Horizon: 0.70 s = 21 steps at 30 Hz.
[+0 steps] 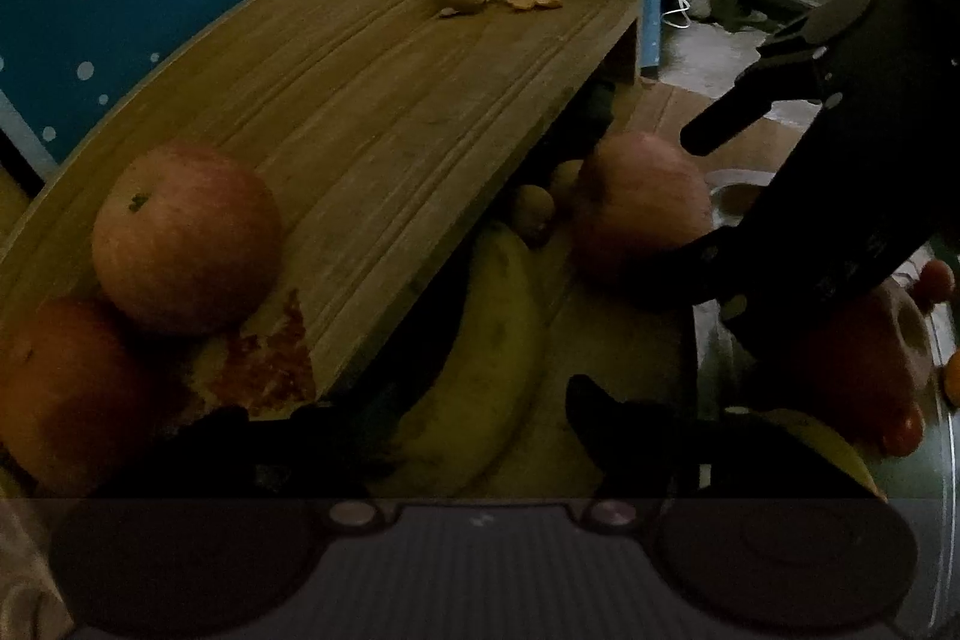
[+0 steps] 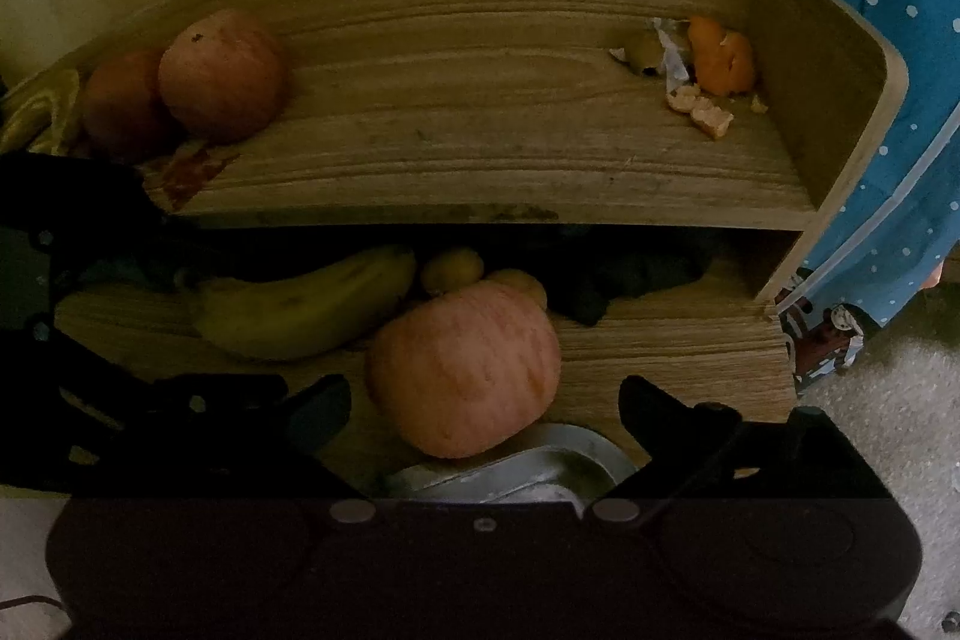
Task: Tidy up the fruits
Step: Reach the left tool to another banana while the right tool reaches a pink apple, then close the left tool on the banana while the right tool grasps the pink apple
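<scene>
Lying between the right gripper's (image 2: 486, 400) 2 spread fingers, untouched, the apple (image 2: 465, 370) rests on the lower shelf (image 2: 672, 352).

The wooden shelf (image 2: 480, 10) has 2 tiers. On the upper tier, an apple (image 2: 222, 76) touches an orange (image 2: 120, 100) at the left end, with peel scraps (image 2: 708, 76) at the right (near the side wall). On the lower tier, a banana (image 2: 300, 310) lies beside a second apple (image 2: 465, 370), with small fruits (image 2: 450, 268) behind them.
</scene>
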Motion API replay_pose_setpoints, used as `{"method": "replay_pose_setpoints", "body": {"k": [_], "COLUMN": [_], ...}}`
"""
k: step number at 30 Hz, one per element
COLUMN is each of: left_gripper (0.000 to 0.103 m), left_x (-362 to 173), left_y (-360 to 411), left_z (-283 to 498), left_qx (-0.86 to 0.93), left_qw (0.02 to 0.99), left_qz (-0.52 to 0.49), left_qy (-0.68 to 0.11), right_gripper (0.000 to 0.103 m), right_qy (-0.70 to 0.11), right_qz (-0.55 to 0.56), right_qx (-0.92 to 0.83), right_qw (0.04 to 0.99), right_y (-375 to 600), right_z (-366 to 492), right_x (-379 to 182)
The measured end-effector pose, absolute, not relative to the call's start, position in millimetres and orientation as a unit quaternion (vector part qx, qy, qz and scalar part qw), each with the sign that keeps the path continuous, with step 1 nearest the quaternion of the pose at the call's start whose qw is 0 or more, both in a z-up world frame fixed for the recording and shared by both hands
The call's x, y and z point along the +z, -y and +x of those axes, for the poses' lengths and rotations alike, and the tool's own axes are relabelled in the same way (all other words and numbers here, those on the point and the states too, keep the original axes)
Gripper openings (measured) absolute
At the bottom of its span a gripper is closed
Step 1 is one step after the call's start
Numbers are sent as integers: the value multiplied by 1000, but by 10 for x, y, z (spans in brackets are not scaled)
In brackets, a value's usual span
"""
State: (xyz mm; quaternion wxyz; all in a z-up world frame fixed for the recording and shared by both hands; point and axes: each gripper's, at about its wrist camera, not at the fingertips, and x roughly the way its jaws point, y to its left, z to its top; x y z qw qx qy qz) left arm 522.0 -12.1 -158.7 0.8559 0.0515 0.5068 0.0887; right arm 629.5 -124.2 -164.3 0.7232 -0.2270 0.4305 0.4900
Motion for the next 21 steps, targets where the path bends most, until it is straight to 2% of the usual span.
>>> {"method": "replay_pose_setpoints", "body": {"k": [7,11,21], "left_gripper": [65,64,67], "left_x": [-1640,-1611,-1623], "left_y": [174,147,94], "left_z": [5297,5323,5308], "left_qx": [113,132,105], "left_qw": [849,848,844], "left_qz": [50,18,25], "left_qy": [-513,-512,-525], "right_gripper": [83,72,72], "right_qy": [-435,-434,-438], "right_qz": [-220,-215,-208], "right_qx": [492,499,501], "right_qw": [721,719,716], "right_y": [1190,1190,1188], "right_z": [6303,6298,6322], "right_x": [-1699,-1700,-1704]}}
